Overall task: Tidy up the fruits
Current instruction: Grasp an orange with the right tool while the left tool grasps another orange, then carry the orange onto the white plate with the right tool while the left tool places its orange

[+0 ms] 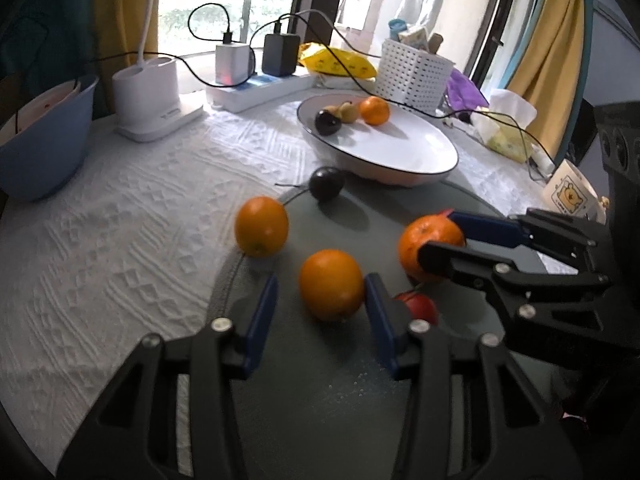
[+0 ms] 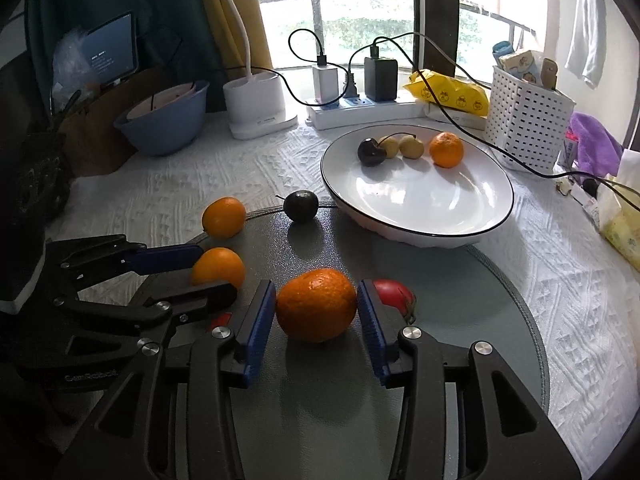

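Observation:
My left gripper [image 1: 322,288] is open around a smooth orange [image 1: 331,285] on the grey mat [image 1: 320,392]; its right pad touches the fruit, the left pad stands apart. My right gripper [image 2: 316,304] brackets a rough-skinned orange [image 2: 316,305], pads at both sides; it also shows in the left wrist view [image 1: 430,250]. A third orange [image 1: 261,226] and a dark plum [image 1: 326,183] lie at the mat's far edge. A small red fruit [image 2: 392,292] lies by the right finger. The white plate [image 2: 440,204] holds a mandarin [image 2: 446,149], a dark cherry [image 2: 370,152] and two small yellow fruits.
A blue bowl [image 2: 164,120] stands at the back left. A white lamp base [image 2: 258,104], a power strip [image 2: 368,110] with chargers and cables, a yellow packet [image 2: 448,92] and a white perforated basket [image 2: 524,120] line the back. Tissues [image 2: 620,216] lie right.

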